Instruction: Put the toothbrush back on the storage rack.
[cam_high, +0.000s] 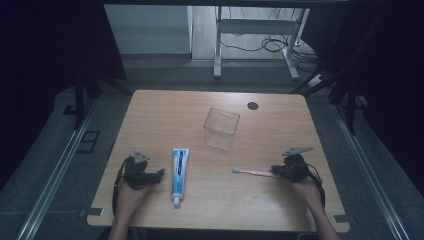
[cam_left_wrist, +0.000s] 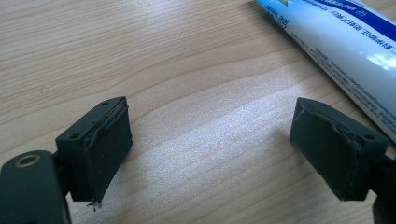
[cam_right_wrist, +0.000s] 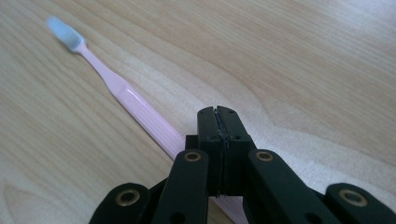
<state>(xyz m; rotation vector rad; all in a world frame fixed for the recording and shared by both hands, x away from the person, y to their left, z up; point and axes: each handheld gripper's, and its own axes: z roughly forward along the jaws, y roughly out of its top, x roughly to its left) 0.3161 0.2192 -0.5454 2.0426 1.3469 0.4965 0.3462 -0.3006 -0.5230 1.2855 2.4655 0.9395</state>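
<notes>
At the near edge of the wooden table (cam_high: 280, 115), the left gripper (cam_high: 145, 175) rests with jaws wide apart and empty beside the toothpaste tube (cam_high: 179, 170). The right gripper (cam_high: 282, 171) is clamped on the handle of the pink toothbrush (cam_high: 252, 172). Farther back stands a clear plastic cup (cam_high: 221, 128).

Place: lab or test room | Evidence: wooden table (cam_high: 280, 200) standing between floor rails (cam_high: 55, 175); dark curtains (cam_high: 45, 45) enclosing it; loose cables (cam_high: 265, 45) lying beneath a metal desk frame (cam_high: 255, 30) behind.
</notes>
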